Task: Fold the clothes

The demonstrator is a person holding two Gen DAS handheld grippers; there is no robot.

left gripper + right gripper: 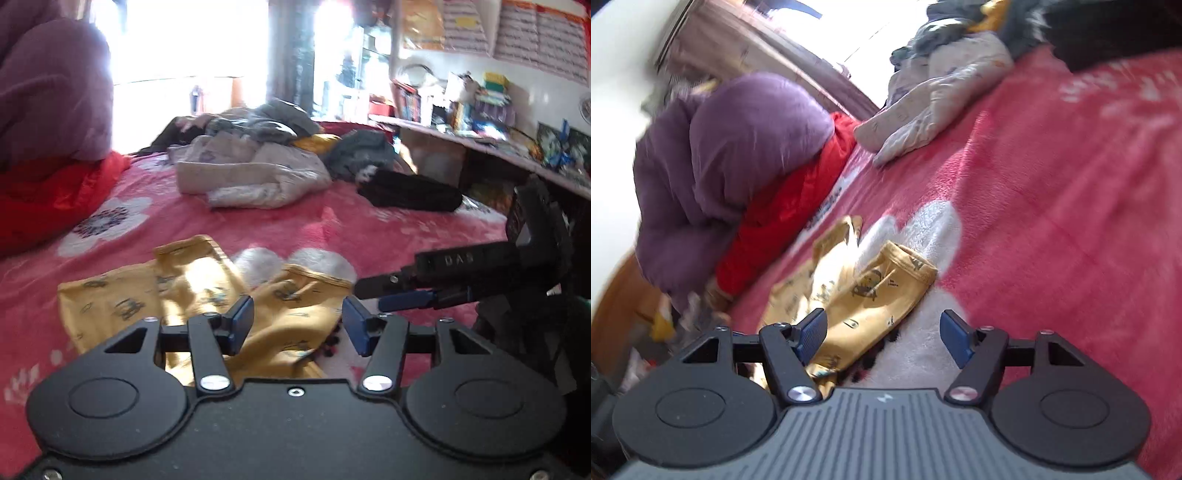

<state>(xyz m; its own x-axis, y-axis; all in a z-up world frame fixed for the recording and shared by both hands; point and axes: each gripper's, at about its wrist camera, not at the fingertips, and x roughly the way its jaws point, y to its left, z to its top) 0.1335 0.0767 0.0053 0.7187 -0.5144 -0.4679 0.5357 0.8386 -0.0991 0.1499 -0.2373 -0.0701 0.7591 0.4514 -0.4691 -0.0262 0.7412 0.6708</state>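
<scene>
Yellow garment (207,295) lay crumpled on the pink blanket (369,229), under the left gripper (298,325), whose jaws stood apart, empty. Right wrist view: right gripper (882,338) hovered tilted over it, jaws apart, left pad (812,332) above the cloth.

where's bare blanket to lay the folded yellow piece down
Free: the pink blanket between the yellow garment and the white jacket, up to the black garment. Crowded: the clothes pile behind, the red bedding left.
</scene>
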